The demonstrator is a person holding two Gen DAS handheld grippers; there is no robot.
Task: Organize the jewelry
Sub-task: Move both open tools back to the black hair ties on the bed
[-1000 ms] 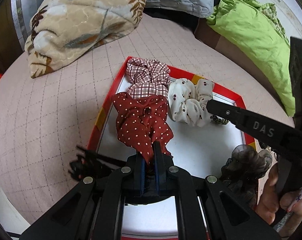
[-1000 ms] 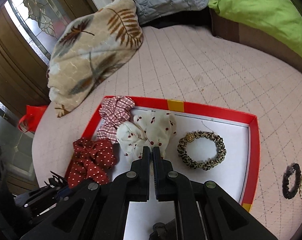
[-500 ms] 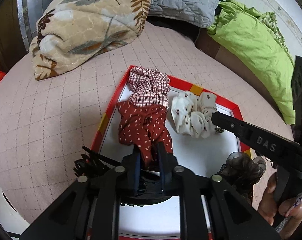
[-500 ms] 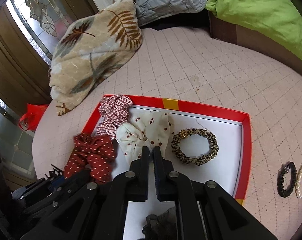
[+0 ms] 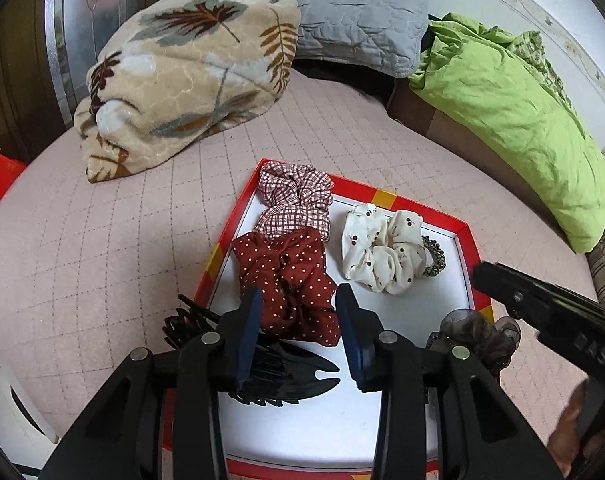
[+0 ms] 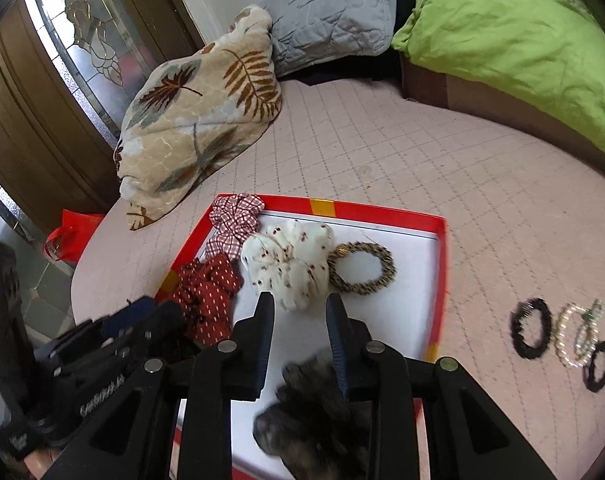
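Observation:
A red-rimmed white tray (image 5: 467, 258) on the pink quilted bed holds a checked scrunchie (image 5: 294, 198), a dark red dotted scrunchie (image 5: 290, 276), a white cherry-print scrunchie (image 5: 378, 254) and a leopard hair tie (image 6: 362, 268). My left gripper (image 5: 298, 308) hangs just above the dotted scrunchie. Its jaws are opening and the pads do not touch the cloth. A black claw clip (image 5: 290, 372) lies under its fingers. My right gripper (image 6: 300, 304) is also opening over the tray (image 6: 382, 212). A dark sheer scrunchie (image 6: 314, 412) lies blurred below it, between the finger bases.
Two black hair ties (image 6: 530, 334) and beaded bracelets (image 6: 570, 336) lie on the quilt right of the tray. A leaf-print blanket (image 5: 182, 76), a grey pillow (image 5: 358, 20) and a green cover (image 5: 510, 108) line the far side. The bed edge drops off at the left.
Both grippers went from shut to parted jaws. The left one let go of the dotted scrunchie and lifted back. The right one drew back, bringing the dark scrunchie into view.

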